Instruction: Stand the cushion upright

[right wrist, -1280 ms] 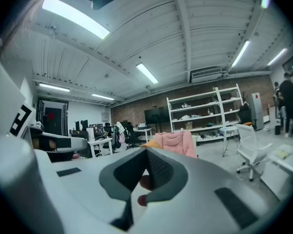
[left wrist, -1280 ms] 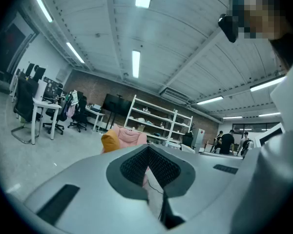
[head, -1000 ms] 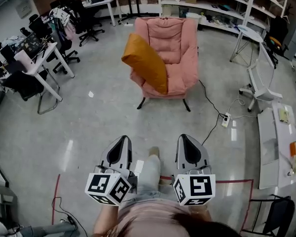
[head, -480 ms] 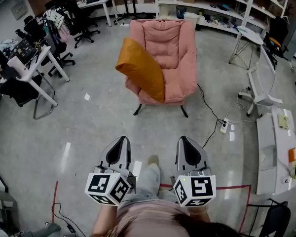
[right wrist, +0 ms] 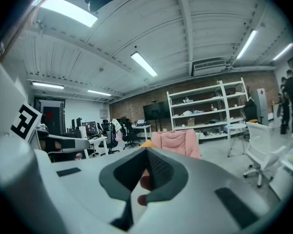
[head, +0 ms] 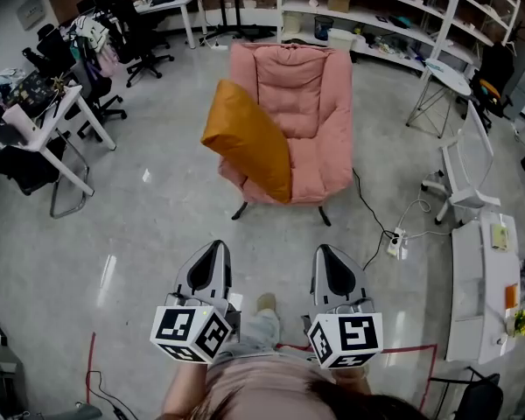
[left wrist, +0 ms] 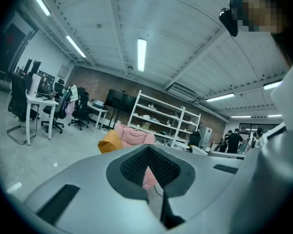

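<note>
- At the left edge of the head view, the white desks (head: 57, 125) and the black office chairs (head: 101, 81) are partly cut off, and the small things on them are too small to tell.
- In the left gripper view, the lower part of the plump orange fabric cushion (head: 249, 140) is hidden behind the jaws. In the right gripper view, only its small orange tip shows above them.
- The cushion is a smooth, rounded square. It leans tilted against the picture-left armrest of the pink padded armchair (head: 304, 103), with its upper part out past the armrest and its lower corner at the front of the seat.
- The person's hands are hidden under the marker cubes.
- The left gripper (head: 217, 247) is held low before the body and points almost level toward the armchair, well apart from the cushion. Its jaws are clenched together on nothing.
- The right gripper (head: 325, 250) is beside it in the same pose, also clenched and empty.
</note>
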Available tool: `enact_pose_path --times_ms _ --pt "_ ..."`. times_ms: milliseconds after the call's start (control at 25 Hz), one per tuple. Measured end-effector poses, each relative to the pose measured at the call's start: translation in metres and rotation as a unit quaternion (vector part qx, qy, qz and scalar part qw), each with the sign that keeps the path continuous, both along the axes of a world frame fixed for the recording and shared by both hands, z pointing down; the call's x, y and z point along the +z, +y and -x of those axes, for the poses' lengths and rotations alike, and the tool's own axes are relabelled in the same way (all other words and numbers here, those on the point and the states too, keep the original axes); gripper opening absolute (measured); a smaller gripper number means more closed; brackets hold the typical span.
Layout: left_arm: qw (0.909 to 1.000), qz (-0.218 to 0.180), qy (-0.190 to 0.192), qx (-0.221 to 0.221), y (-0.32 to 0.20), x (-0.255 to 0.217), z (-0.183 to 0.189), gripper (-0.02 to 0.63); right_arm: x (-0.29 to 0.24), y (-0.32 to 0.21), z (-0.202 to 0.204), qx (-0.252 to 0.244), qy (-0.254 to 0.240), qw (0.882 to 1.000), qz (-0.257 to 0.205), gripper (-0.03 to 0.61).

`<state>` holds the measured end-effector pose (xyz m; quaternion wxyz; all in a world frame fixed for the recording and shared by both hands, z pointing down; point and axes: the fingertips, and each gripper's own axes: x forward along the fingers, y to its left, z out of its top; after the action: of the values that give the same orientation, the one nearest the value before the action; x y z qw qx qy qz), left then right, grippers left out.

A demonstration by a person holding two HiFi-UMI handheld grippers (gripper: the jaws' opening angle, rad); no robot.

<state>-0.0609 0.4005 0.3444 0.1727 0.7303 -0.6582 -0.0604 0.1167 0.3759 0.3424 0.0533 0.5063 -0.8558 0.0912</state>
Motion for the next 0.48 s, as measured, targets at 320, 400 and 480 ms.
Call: enact_pose_path --times_ms 320,400,480 --pt "1.0000 -0.001 0.009 -0.002 -0.061 0.005 0.031 -0.003 -0.001 -0.060 0.027 0.004 0.013 1.000 -0.006 0.015" --pt "0.9999 -0.004 0.010 0.000 -0.073 0.006 0.037 -0.003 -0.001 -0.072 0.032 0.007 0.013 1.000 -0.008 0.015" --pt "0.9999 -0.008 0.013 -0.001 -0.084 0.006 0.043 -0.003 -0.001 -0.083 0.037 0.009 0.011 1.000 -0.010 0.015"
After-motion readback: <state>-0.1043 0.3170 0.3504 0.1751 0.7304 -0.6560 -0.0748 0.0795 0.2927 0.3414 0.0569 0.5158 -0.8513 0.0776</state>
